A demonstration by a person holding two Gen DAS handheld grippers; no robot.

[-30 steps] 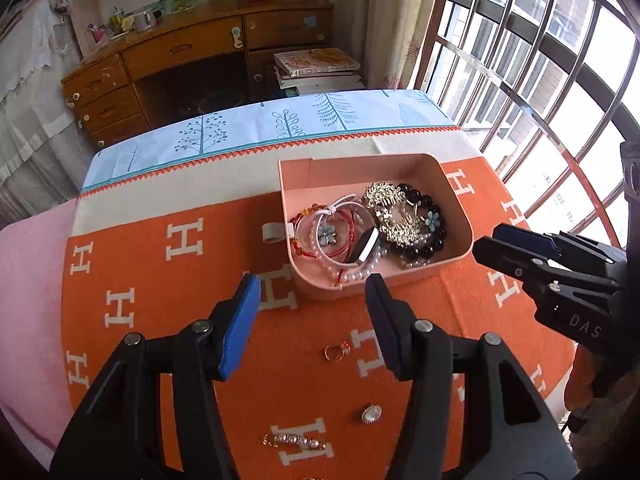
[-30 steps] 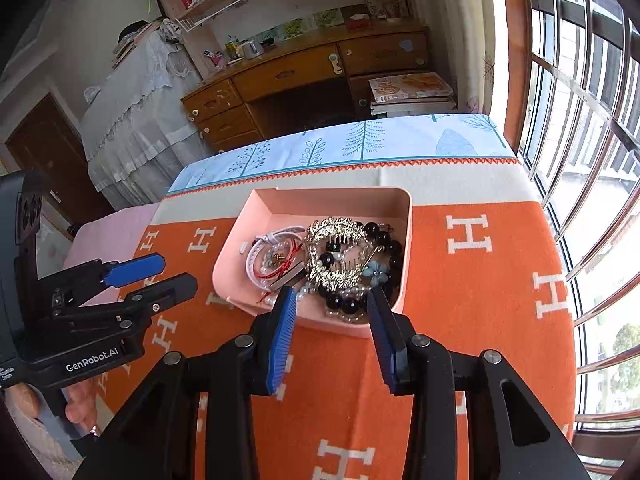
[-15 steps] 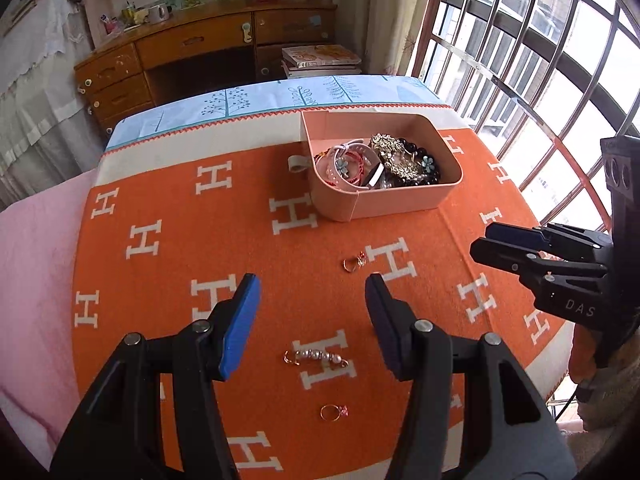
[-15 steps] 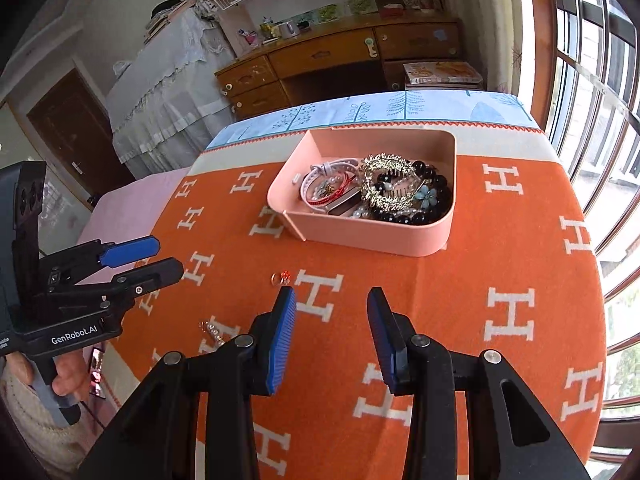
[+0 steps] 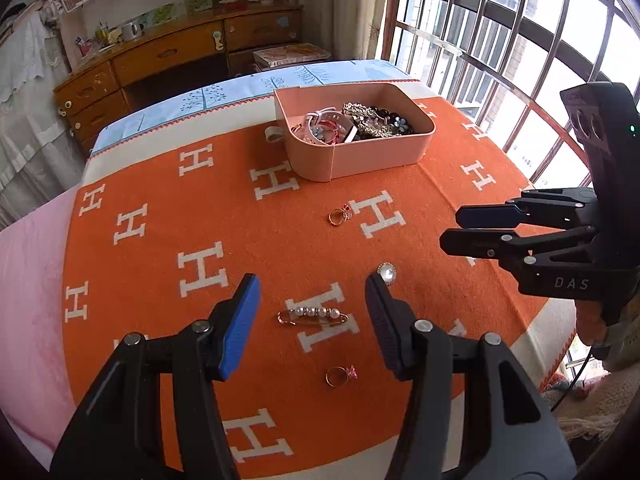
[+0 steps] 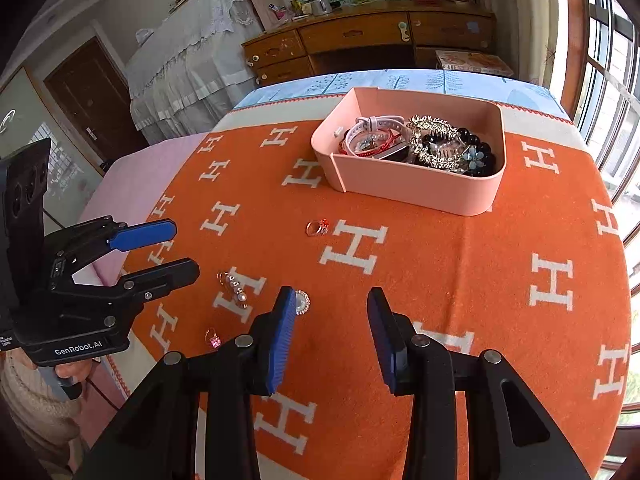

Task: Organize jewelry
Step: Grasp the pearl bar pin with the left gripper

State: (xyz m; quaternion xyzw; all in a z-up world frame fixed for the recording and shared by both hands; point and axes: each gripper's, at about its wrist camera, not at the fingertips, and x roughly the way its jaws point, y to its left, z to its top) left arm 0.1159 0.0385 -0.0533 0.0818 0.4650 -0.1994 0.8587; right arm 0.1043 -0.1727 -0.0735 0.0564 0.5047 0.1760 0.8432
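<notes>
A pink box (image 5: 372,156) (image 6: 420,188) full of bracelets and beads stands at the far side of the orange cloth. Loose on the cloth lie a pearl pin (image 5: 312,315) (image 6: 234,289), a round pearl brooch (image 5: 386,269) (image 6: 302,301), a ring with a red stone (image 5: 339,214) (image 6: 318,227) and a ring with a pink stone (image 5: 340,375) (image 6: 213,338). My left gripper (image 5: 312,296) (image 6: 182,250) hangs open above the pearl pin, nothing between its fingers. My right gripper (image 6: 330,308) (image 5: 450,226) is open and empty, just right of the brooch.
The orange cloth with white H marks (image 5: 200,264) covers the table, with a pink cloth (image 5: 28,280) at its left edge. A wooden desk (image 5: 168,56) stands behind the table. Barred windows (image 5: 500,40) run along the right. A person's hand (image 6: 70,372) holds the left gripper.
Both grippers have pulled back from the pink box toward the near edge of the table and sunk slightly. The loose pin, brooch and rings have come into view under them. Neither opening has changed.
</notes>
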